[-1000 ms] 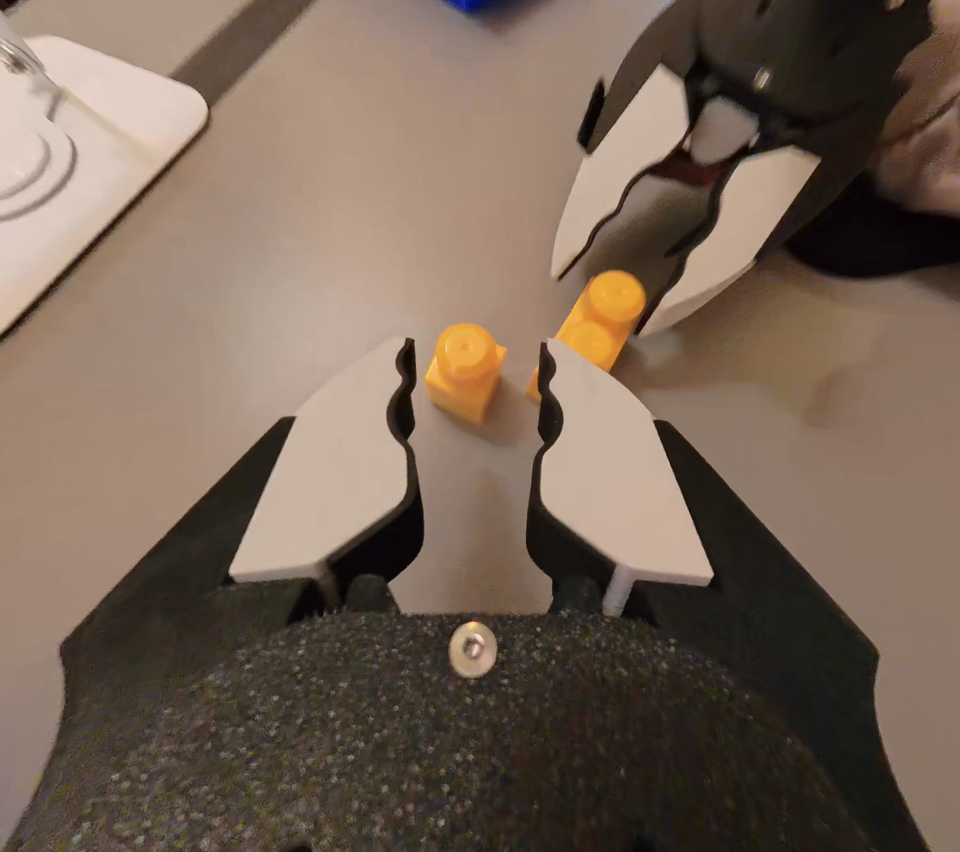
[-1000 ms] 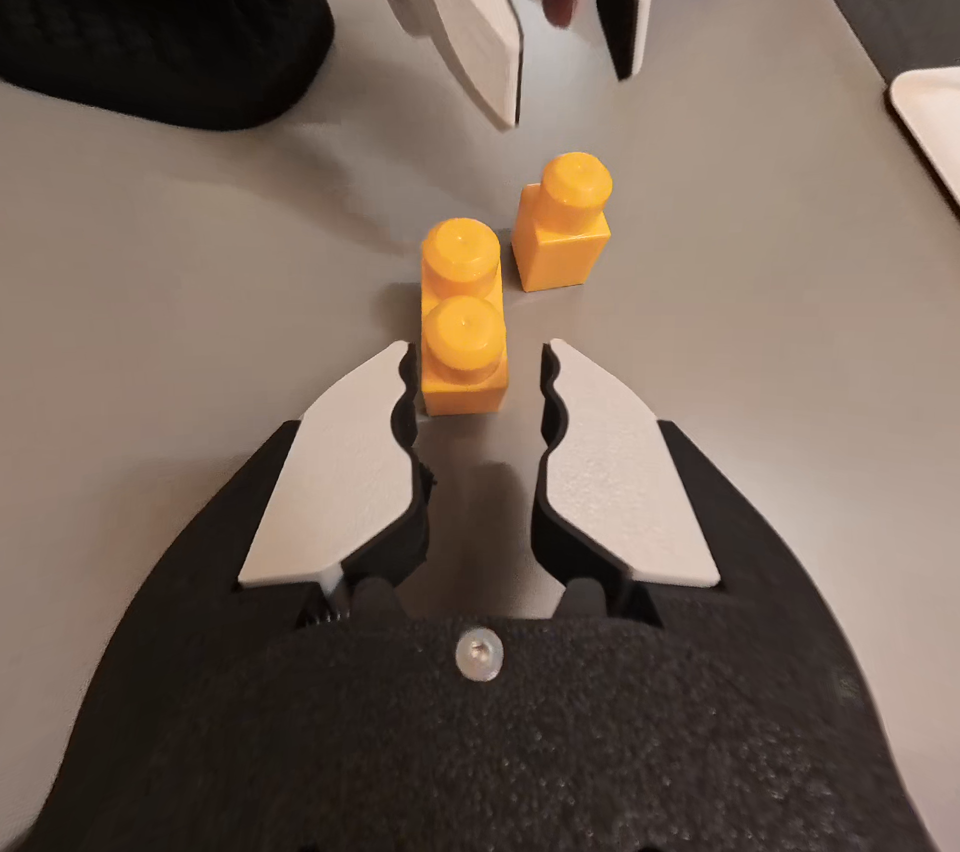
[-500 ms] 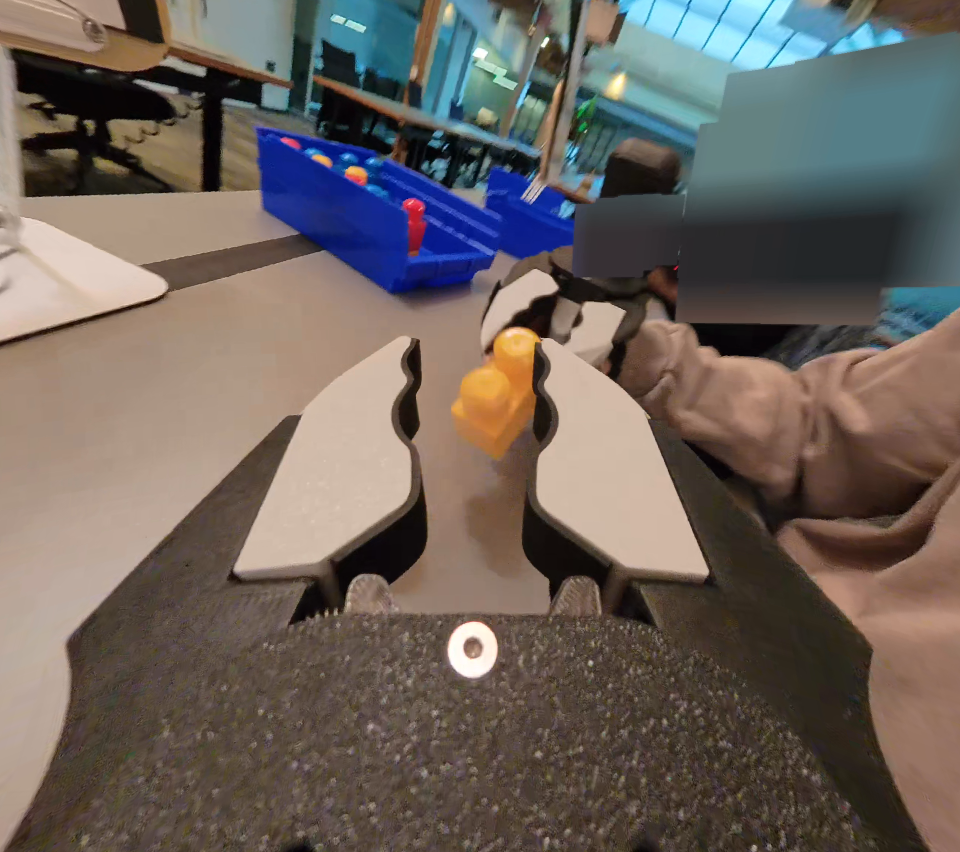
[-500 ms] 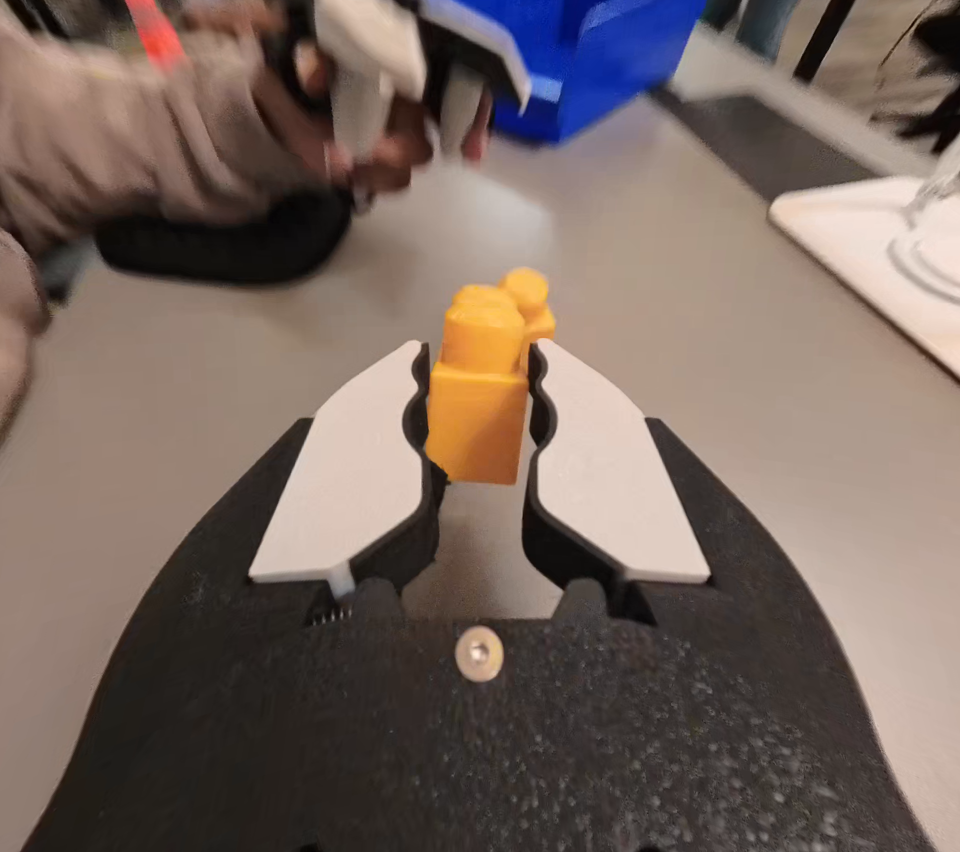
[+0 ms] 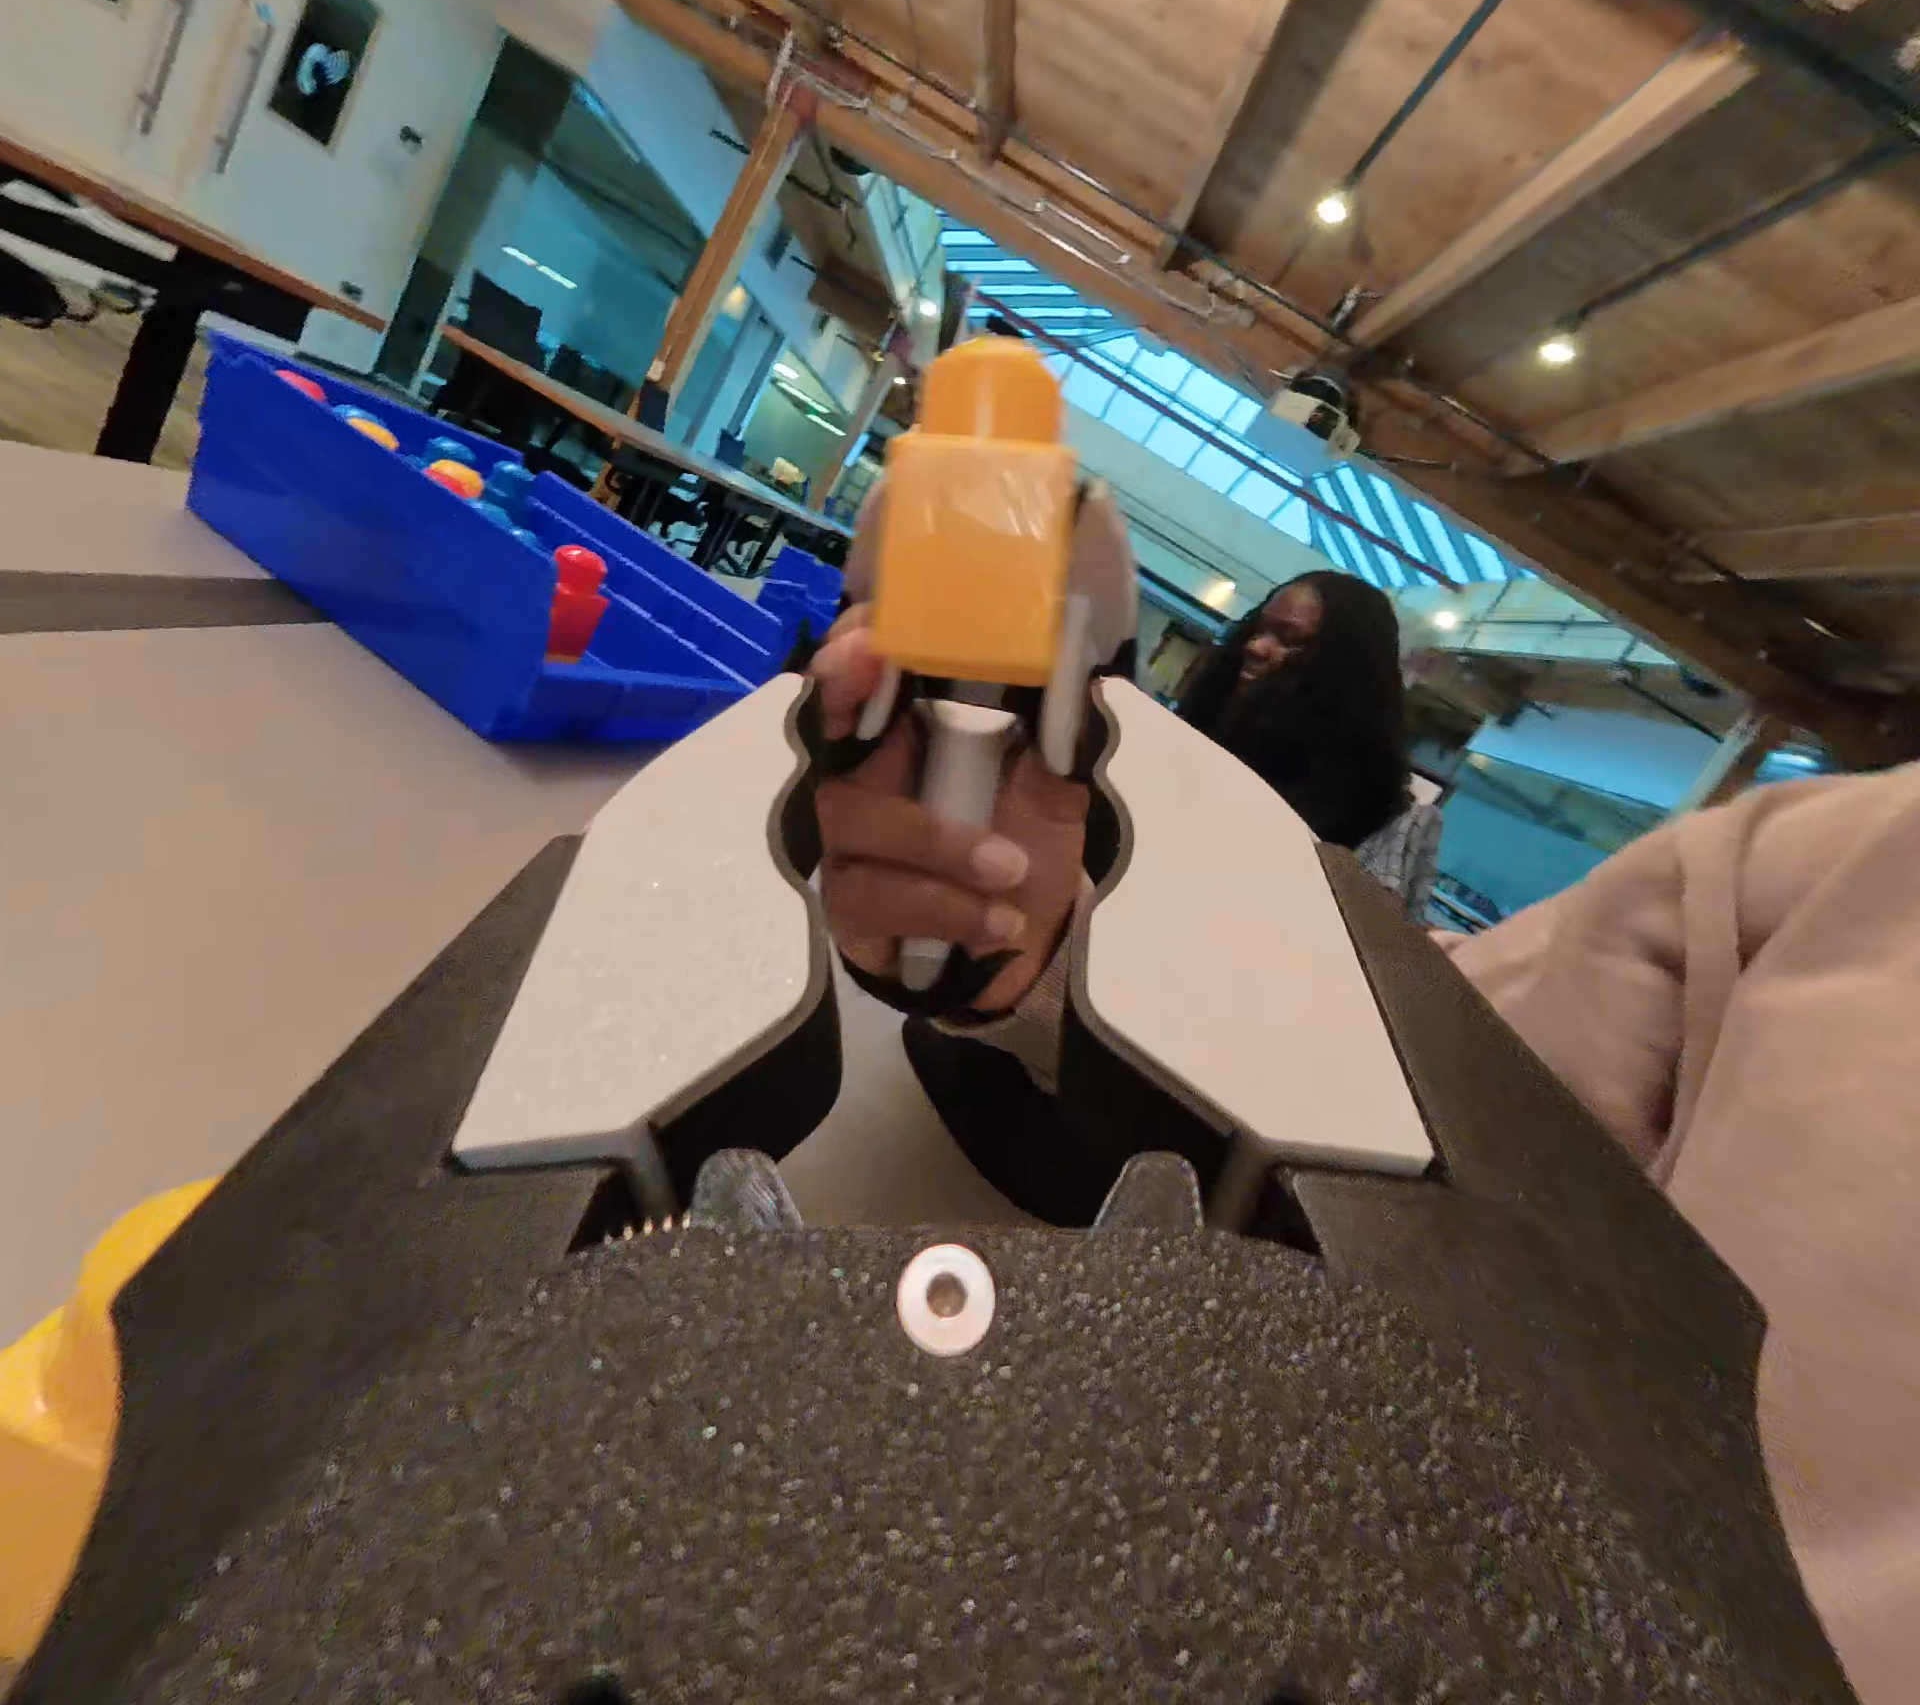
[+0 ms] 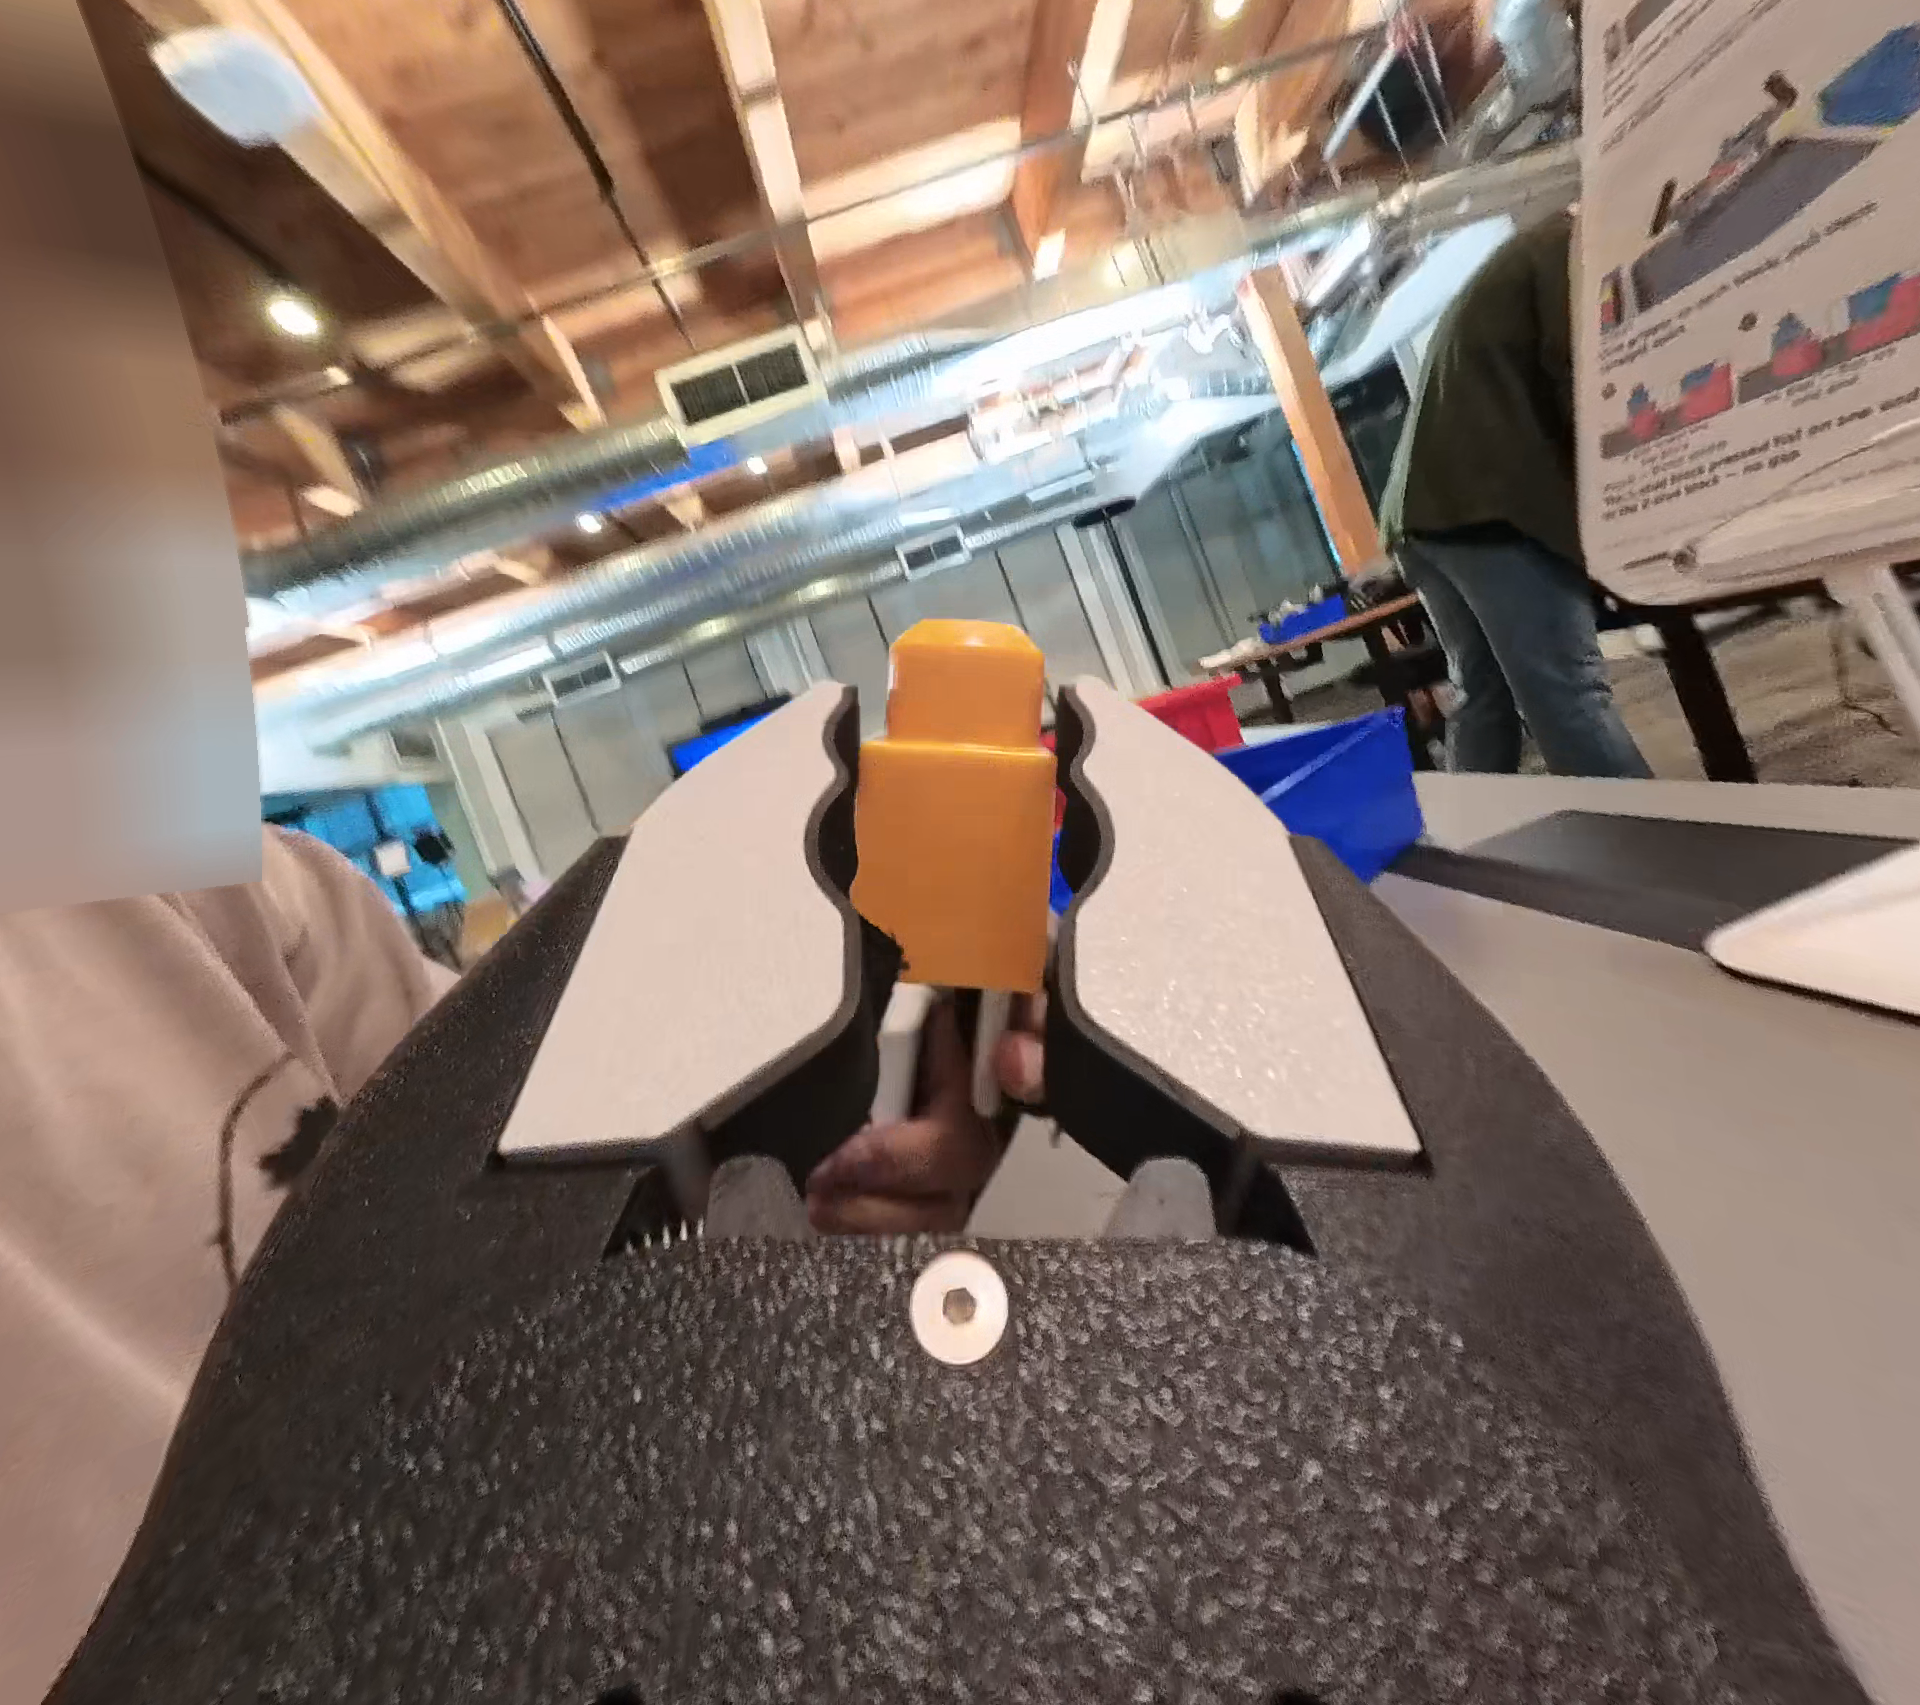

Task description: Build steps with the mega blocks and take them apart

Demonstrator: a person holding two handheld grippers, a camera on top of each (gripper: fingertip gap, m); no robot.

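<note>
The right gripper (image 6: 956, 808) is closed on an orange block (image 6: 951, 855), held clear of the tabletop (image 6: 1662, 1084). The left gripper (image 5: 945, 730) is open and empty. A second block (image 5: 62, 1406) is seen at its side. No steps are built yet.

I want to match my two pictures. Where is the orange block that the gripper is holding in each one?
Left wrist view: block just above the middle, held up beyond the open left gripper.
Right wrist view: block in the middle, clamped in the right gripper.
Shared landmark: the dark strip in the table, at the left edge and at the right.
</note>
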